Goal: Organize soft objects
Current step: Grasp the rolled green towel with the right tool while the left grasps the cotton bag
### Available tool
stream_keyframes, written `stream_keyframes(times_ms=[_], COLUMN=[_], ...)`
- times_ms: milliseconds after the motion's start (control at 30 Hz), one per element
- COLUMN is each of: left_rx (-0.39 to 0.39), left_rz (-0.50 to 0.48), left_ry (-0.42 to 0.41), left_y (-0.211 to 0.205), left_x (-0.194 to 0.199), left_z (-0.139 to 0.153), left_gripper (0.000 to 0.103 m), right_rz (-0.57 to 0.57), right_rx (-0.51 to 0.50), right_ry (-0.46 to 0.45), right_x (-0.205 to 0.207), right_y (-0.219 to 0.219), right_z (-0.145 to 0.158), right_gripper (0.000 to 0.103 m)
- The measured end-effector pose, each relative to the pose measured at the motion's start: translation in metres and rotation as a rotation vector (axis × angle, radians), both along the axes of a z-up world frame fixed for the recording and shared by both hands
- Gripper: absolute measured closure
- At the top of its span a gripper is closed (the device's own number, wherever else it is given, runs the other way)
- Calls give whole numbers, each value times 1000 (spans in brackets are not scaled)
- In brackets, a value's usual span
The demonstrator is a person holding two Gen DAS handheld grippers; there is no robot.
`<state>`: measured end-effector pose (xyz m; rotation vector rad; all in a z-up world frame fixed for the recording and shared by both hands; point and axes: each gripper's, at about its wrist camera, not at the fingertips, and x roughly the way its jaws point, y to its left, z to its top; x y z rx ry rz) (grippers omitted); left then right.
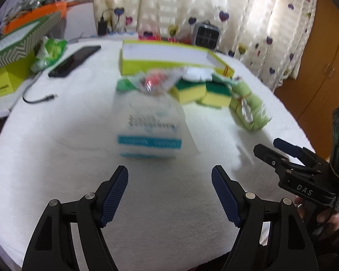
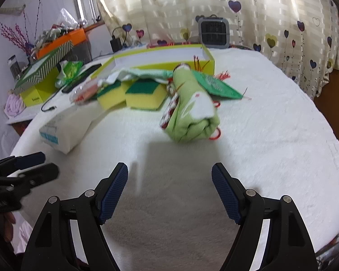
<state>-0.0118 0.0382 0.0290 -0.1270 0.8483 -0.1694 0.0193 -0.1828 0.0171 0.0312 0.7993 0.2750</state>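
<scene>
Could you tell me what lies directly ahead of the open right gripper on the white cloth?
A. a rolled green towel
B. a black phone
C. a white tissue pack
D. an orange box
A: the rolled green towel lies straight ahead of the right gripper, whose jaws stand wide apart and hold nothing.

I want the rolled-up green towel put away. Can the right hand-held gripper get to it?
Probably yes. The right hand-held gripper is open and points at the rolled green towel, with only bare white table cover between them.
</scene>
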Motion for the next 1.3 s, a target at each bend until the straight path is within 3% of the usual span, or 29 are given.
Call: stream_keyframes(times_ms=[233, 500, 700, 900, 1100, 1300], left_rx=[-45, -180, -155, -180, -167, -166], left_rz=[47, 63, 66, 51, -2, 5], left_ry=[-40, 68, 99, 153, 177, 199], left_y=[26, 55, 58, 59, 46, 40], left_x=[17, 63, 82, 98, 108, 117], left_z=[21, 6, 2, -9, -10, -15], left_gripper=[27, 27, 27, 27, 27, 26], right_rz=[-6, 24, 24, 15, 14, 3], right_rx=[36, 8, 15, 10, -14, -32], right_ry=[-45, -65, -36, 26, 70, 99], right_x=[7, 31, 56, 77, 89, 96], right_y=[-10, -11, -12, -13, -9, -6], right_z=[13, 26, 23, 13, 4, 0], right_gripper=[26, 26, 26, 26, 26, 26])
